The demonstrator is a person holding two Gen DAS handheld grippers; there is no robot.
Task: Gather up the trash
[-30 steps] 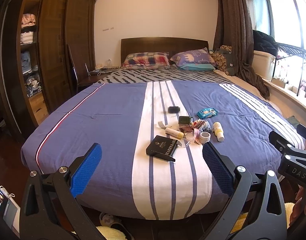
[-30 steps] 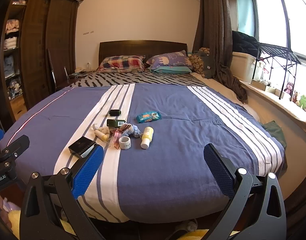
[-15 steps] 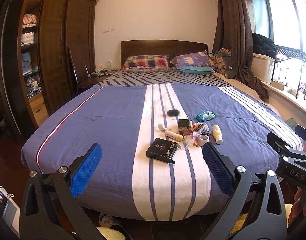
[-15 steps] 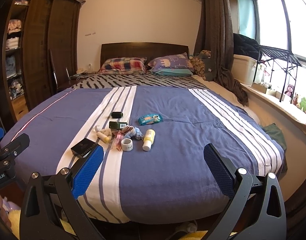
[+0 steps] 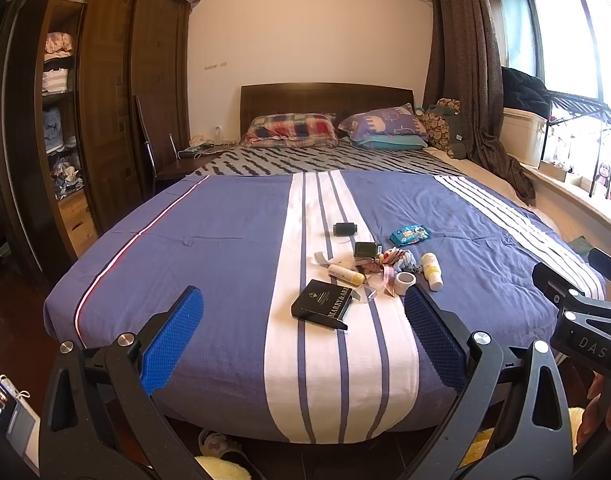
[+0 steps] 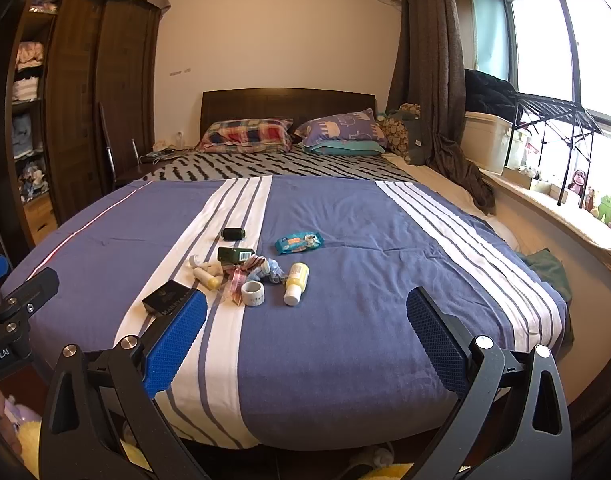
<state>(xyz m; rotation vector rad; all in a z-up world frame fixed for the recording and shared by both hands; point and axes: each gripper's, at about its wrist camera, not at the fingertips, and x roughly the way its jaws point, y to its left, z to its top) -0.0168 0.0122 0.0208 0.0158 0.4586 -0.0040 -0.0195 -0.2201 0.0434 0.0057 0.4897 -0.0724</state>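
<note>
A cluster of small items lies on the blue and white striped bedspread (image 5: 225, 248): a black box (image 5: 322, 309), a white tape roll (image 5: 405, 281), a small yellow-white bottle (image 5: 431, 270), a cream tube (image 5: 345, 274), crumpled wrappers (image 5: 393, 258), a blue wipes pack (image 5: 409, 235), a dark green carton (image 5: 365, 249) and a black roll (image 5: 344, 229). My left gripper (image 5: 303, 336) is open and empty at the foot of the bed, before the box. My right gripper (image 6: 307, 338) is open and empty, right of the cluster; tape roll (image 6: 252, 293), bottle (image 6: 295, 279).
Pillows (image 5: 291, 130) and a dark headboard (image 5: 325, 96) are at the far end. A wardrobe with shelves (image 5: 65, 100) stands left. Curtain (image 5: 461, 60), window sill (image 6: 553, 208) and a drying rack (image 6: 553, 116) are right. Slippers (image 5: 217, 440) lie on the floor under the bed's foot.
Both grippers have tilted down slightly and drawn back a little, so the bed and items sit a bit higher and farther in view. Both stay open and empty.
</note>
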